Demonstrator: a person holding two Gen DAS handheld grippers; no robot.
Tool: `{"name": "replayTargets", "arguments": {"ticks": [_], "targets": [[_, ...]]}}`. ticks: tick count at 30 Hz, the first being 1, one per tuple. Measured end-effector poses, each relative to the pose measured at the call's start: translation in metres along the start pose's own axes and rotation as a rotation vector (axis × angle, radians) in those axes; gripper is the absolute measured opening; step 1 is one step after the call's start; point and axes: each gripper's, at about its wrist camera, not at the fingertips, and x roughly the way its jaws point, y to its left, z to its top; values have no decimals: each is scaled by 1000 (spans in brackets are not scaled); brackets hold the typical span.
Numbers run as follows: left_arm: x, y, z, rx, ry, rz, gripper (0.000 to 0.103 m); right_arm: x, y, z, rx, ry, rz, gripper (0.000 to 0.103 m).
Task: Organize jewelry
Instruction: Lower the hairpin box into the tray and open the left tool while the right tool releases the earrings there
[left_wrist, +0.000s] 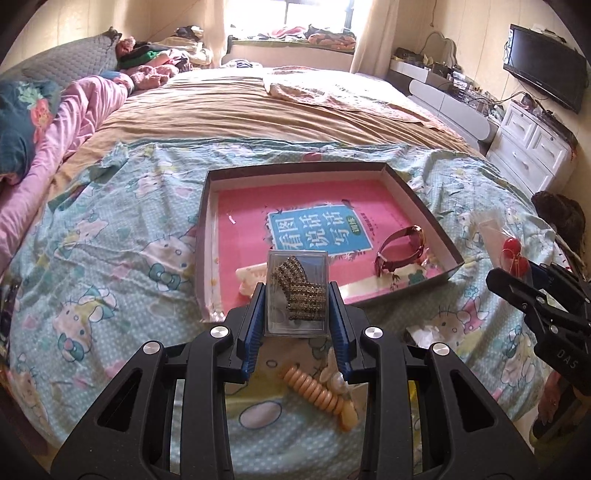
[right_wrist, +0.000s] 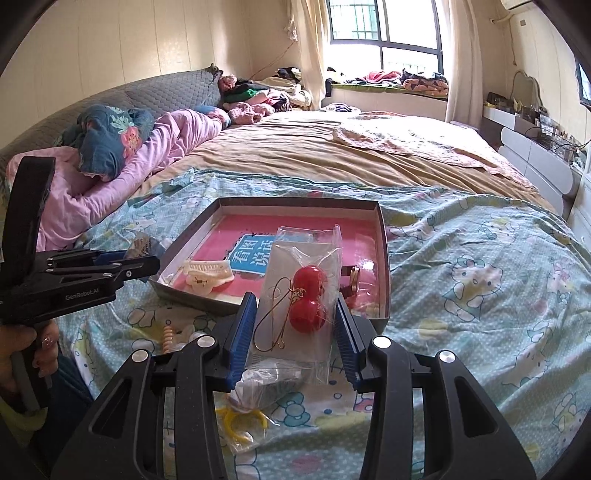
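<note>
Clear plastic catches the window light on both sides of the bed. The left tool (left_wrist: 297, 295) is clamped on a small clear case (left_wrist: 297, 293) with a rhinestone band folded inside, its blue pads pressing the case's two sides and holding it up above the bedspread, just short of the near rim of the tray (left_wrist: 424, 192). The right tool (right_wrist: 295, 317) grips a clear plastic packet (right_wrist: 299, 291) by its edges; inside the packet hang a pair of red ball earrings (right_wrist: 308, 299) on thin gold hooks. That packet is also lifted off the bed, in front of the tray's near wall.

The tray is a shallow dark box lying on the cartoon-cat bedspread (left_wrist: 110, 229), with a pink booklet (left_wrist: 243, 210) lining its bottom. On the booklet rest a dark red watch (left_wrist: 400, 247) toward the right wall and a cream hair claw (right_wrist: 207, 277) near the front left corner.

Loose on the bedspread below the left tool lie a peach coil hair tie (left_wrist: 317, 395) and some pale pearly pieces just beside it. Under the right tool sit a crumpled plastic bag (right_wrist: 266, 387) and a yellow ring-shaped piece (right_wrist: 240, 422). A hand (right_wrist: 22, 347) holds the left tool's handle.
</note>
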Motion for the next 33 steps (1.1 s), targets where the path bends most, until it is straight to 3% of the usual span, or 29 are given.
{"name": "replayTargets", "arguments": {"ticks": [12, 26, 33], "targets": [[21, -9, 23, -4, -5, -28, 25, 16, -19, 18, 10, -12, -46, 40], [69, -27, 62, -6, 43, -52, 25, 45, -42, 33, 26, 11, -92, 40], [98, -32, 58, -10, 85, -68, 25, 60, -49, 37, 23, 34, -113, 40]]}}
